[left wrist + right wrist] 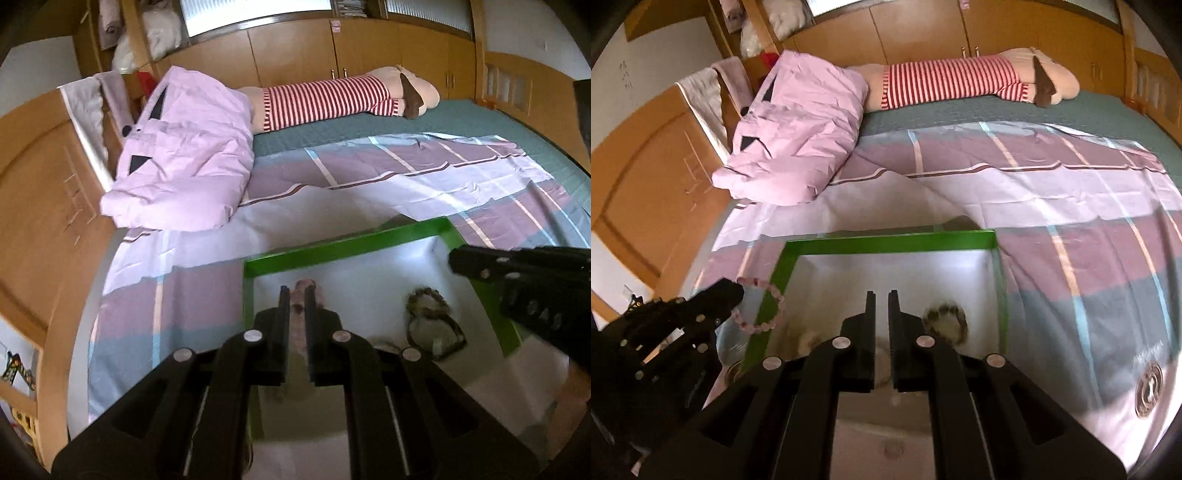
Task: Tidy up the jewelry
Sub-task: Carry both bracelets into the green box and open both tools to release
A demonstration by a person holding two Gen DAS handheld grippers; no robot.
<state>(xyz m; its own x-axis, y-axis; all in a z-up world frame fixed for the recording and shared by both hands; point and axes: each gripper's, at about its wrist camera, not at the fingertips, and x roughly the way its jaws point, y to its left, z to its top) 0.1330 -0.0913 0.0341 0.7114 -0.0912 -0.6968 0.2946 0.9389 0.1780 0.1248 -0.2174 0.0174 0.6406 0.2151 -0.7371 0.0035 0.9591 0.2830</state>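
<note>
Jewelry sorting is mid-carry: a pink bead bracelet (764,306) hangs pinched in the left tool (295,295) over the left rim of a green-edged box (886,242), while the right tool (882,295), pressed together, seems to grip a blurred pale piece, though what it is cannot be told. A darker bracelet (432,325) lies inside the box. Next, each piece likely needs lowering to a free spot before release; the box sits on a checked sheet (1071,206) on a bed, a pink pillow (184,147), striped plush (332,99) and wooden cabinets (295,55) behind.
</note>
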